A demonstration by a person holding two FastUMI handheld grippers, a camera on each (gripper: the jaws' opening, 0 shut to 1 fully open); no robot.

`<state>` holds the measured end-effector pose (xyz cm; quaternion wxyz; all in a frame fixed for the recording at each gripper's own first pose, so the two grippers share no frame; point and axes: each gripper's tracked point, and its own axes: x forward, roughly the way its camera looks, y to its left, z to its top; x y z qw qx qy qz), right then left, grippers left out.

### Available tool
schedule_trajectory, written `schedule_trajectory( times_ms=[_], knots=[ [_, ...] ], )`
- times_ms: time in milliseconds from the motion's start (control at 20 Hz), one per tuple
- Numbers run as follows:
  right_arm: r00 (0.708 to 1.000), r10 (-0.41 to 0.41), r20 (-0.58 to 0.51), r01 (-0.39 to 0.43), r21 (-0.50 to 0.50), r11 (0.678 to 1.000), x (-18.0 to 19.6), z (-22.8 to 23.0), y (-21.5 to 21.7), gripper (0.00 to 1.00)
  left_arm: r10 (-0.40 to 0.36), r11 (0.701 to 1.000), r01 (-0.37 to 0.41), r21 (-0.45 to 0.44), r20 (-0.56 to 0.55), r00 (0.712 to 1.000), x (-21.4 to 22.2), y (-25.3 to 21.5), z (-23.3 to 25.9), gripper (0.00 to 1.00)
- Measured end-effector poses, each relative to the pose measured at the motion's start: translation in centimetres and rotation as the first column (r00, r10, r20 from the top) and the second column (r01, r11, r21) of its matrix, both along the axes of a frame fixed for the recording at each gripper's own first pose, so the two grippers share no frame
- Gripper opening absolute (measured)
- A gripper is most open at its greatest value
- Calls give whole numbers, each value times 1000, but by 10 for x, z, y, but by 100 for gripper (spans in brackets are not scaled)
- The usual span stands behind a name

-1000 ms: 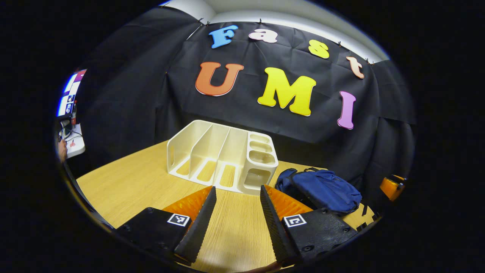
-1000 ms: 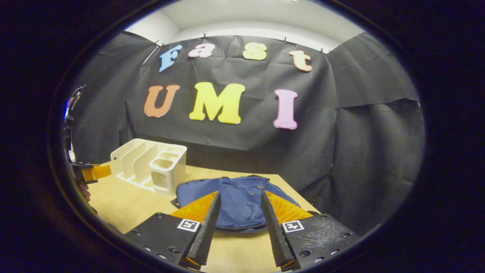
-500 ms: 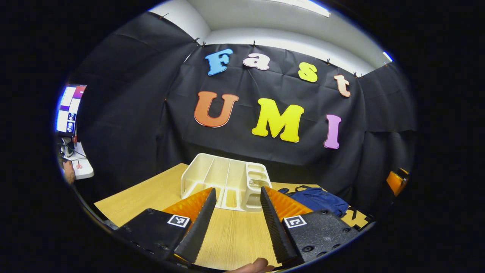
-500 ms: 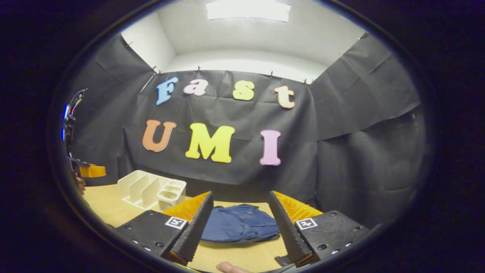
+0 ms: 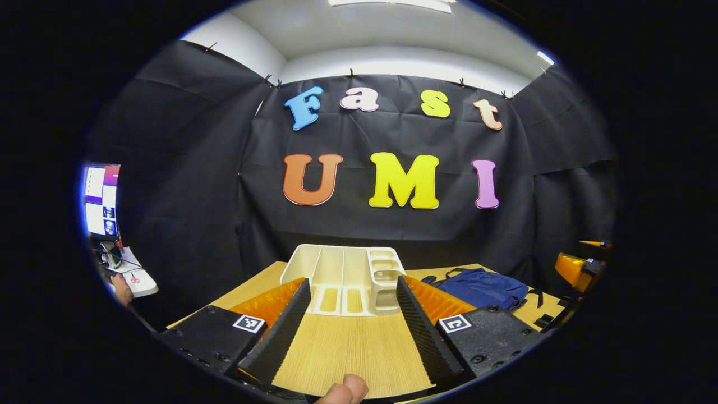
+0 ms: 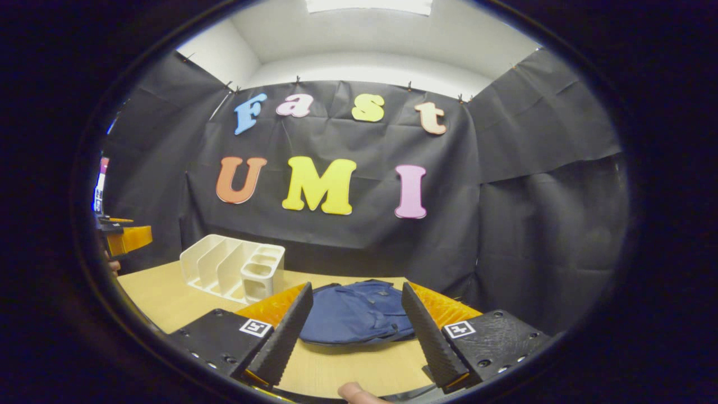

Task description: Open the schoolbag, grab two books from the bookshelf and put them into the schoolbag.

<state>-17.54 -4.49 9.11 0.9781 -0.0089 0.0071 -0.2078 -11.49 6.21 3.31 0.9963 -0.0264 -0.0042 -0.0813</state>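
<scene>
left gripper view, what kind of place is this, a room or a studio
Likely a staged recording booth: black cloth wall, a wooden table with a white bookshelf and blue schoolbag, and a monitor outside.

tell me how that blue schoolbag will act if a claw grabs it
The schoolbag lies flat and creased on the table, so it is probably soft fabric that sags when lifted. A pinch would likely gather cloth only. Pushed, it may bunch rather than slide.
</scene>
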Motion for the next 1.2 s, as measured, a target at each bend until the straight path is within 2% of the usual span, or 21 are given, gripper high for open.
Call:
schedule_trajectory(
  times_ms=[50, 200, 950, 1000, 1100, 1200],
  knots=[
    [1000, -4, -16, 4, 5, 1000, 4, -6, -2, 95, -13, 1000, 13, 13, -10, 1000, -1, -3, -3, 97],
    [998, -27, -60, 27, -1, 1000, 11, -19, -10, 97, 2, 998, 0, 59, -25, 1000, 1, -9, -9, 99],
    [995, -3, -99, 3, 3, 1000, 16, -31, -8, 95, 21, 999, -18, 45, -56, 998, 10, -4, -17, 98],
    [995, -4, -102, 4, 3, 1000, 16, -31, -8, 93, 23, 999, -21, 49, -55, 998, 9, -4, -18, 99],
    [994, -4, -108, 4, 2, 1000, 16, -32, -8, 97, 30, 998, -27, 56, -53, 998, 11, -7, -18, 98],
    [994, -2, -113, 3, 5, 1000, 16, -35, -8, 95, 30, 998, -27, 63, -48, 998, 11, -8, -18, 98]
  ],
)
